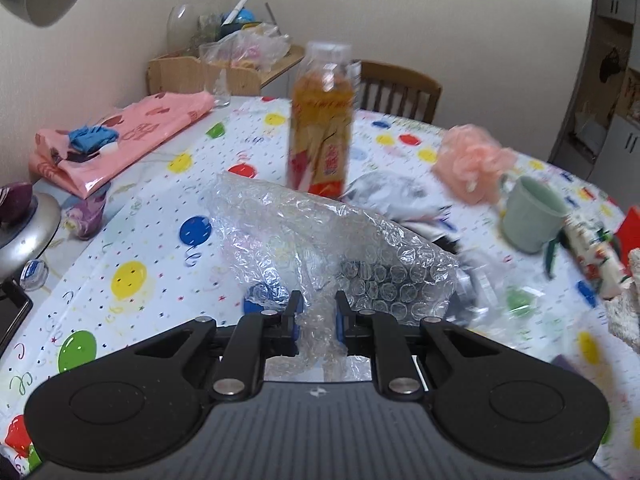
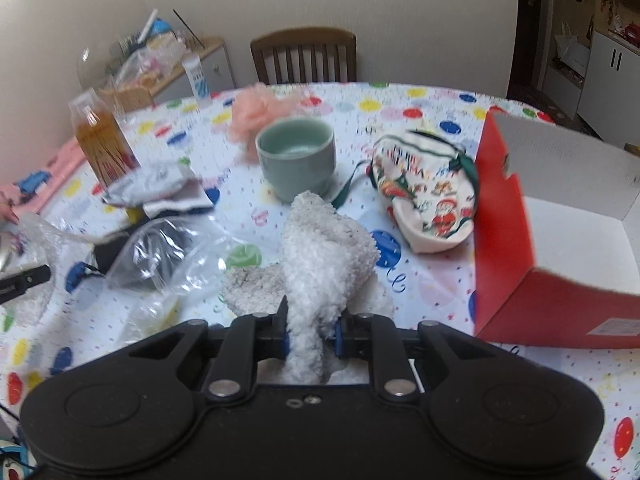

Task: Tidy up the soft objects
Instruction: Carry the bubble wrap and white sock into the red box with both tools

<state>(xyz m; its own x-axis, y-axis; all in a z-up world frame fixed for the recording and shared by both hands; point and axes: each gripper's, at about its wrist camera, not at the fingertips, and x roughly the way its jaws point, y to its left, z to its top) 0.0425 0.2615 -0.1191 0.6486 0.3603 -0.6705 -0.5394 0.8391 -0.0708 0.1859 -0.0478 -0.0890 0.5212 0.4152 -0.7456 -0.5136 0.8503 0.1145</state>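
My left gripper [image 1: 316, 308] is shut on a crumpled sheet of clear bubble wrap [image 1: 320, 240], which rises off the balloon-print tablecloth [image 1: 132, 248]. My right gripper [image 2: 312, 320] is shut on a fluffy white sock [image 2: 324, 256], lifted over a second fluffy sock [image 2: 252, 284] lying on the table. A peach mesh bath puff [image 2: 256, 112] lies behind the green cup [image 2: 296, 156]. A Christmas-print fabric pouch [image 2: 424, 196] rests beside the red cardboard box [image 2: 552, 236], whose white inside is open.
An orange drink bottle [image 1: 320, 120] stands mid-table. Pink plastic bags [image 1: 120, 136] hold a blue cloth at the left. A clear plastic bag [image 2: 168, 256], grey fabric [image 2: 160, 188], a metal pot lid [image 1: 24, 232], a wooden chair [image 2: 304, 56] and a cluttered wooden shelf [image 1: 224, 68] are nearby.
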